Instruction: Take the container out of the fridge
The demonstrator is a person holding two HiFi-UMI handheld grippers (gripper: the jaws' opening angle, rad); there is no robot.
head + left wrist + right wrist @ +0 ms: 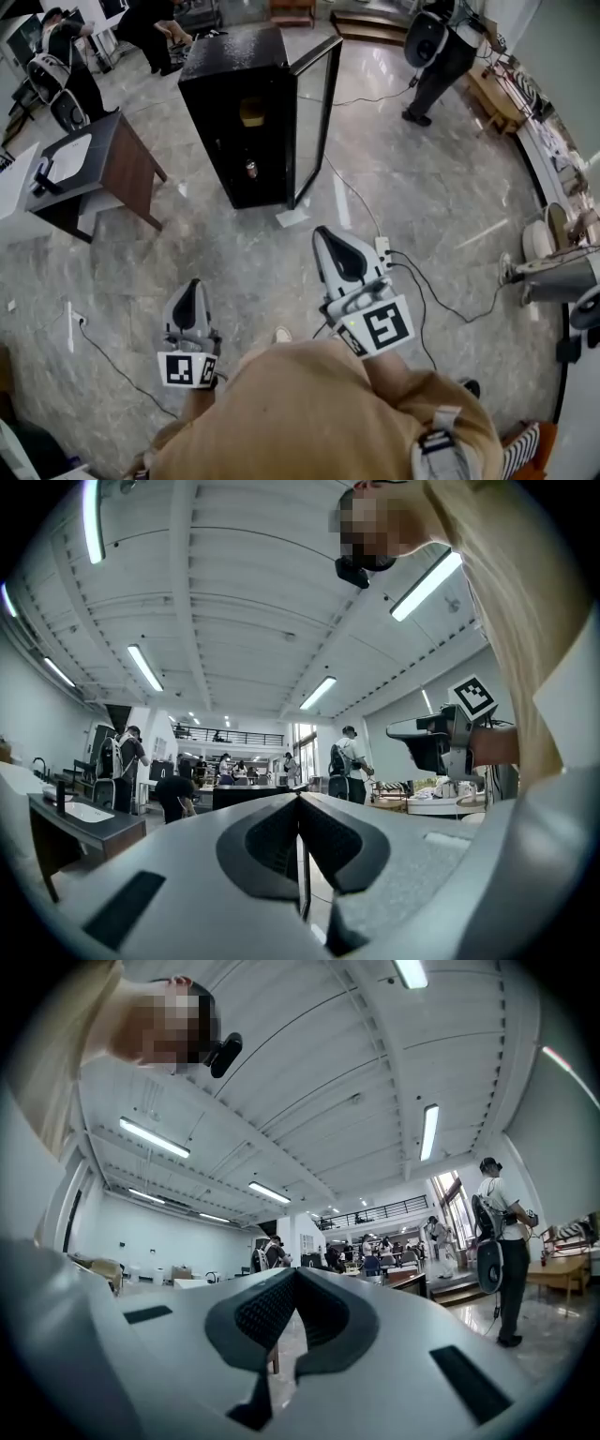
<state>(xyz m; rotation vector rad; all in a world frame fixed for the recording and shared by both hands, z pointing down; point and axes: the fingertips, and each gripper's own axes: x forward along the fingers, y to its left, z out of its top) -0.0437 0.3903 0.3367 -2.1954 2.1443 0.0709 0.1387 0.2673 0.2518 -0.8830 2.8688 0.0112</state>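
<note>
A black fridge (234,56) stands on the marble floor well ahead of me, its glass door (314,112) swung open to the right. Inside, a yellowish container (251,112) sits on an upper shelf and a small can (250,169) lower down. My left gripper (192,284) is held low at the left, jaws closed together with nothing between them (300,796). Slightly further forward, my right gripper (322,232) points toward the fridge, its jaws also meeting and empty (294,1270). Both are far short of the fridge.
A wooden counter with a sink (94,159) stands left of the fridge. Cables and a power strip (382,248) lie on the floor ahead at the right. A sheet of paper (291,217) lies below the door. A person (441,56) stands at the back right.
</note>
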